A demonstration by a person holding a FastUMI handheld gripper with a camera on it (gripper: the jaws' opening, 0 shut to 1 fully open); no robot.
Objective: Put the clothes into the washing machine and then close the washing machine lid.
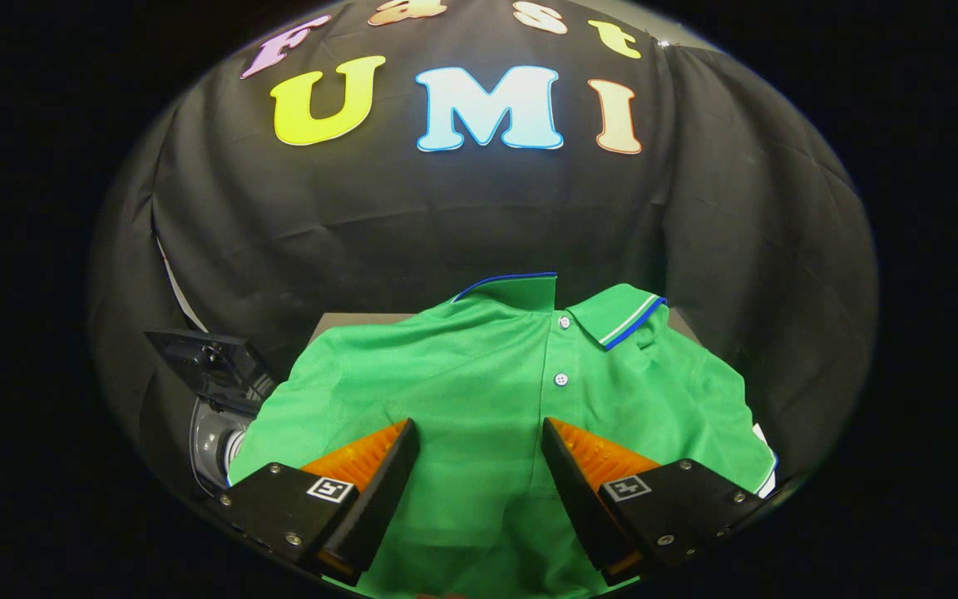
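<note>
Gripper point(479, 437) fingers spread wide over green shirt point(479, 391). Shirt likely soft, light, floppy. Best pinch bunched middle cloth.

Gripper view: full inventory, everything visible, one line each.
green short-sleeved polo shirt: 1, green with a blue-and-white trimmed collar and white buttons, spread flat on the table, between and just ahead of the fingers, reaching beyond them.
dark table: 1, dark grey, under the shirt; a strip shows beyond the shirt's shoulders.
washing machine with open dark lid: 1, grey body with a dark lid raised, beside the shirt's sleeve, next to the left finger.
black cloth booth wall: 1, black, behind the table.
gripper: 1, fingers apart over the shirt's chest, open, not pressing on any fabric.
</note>
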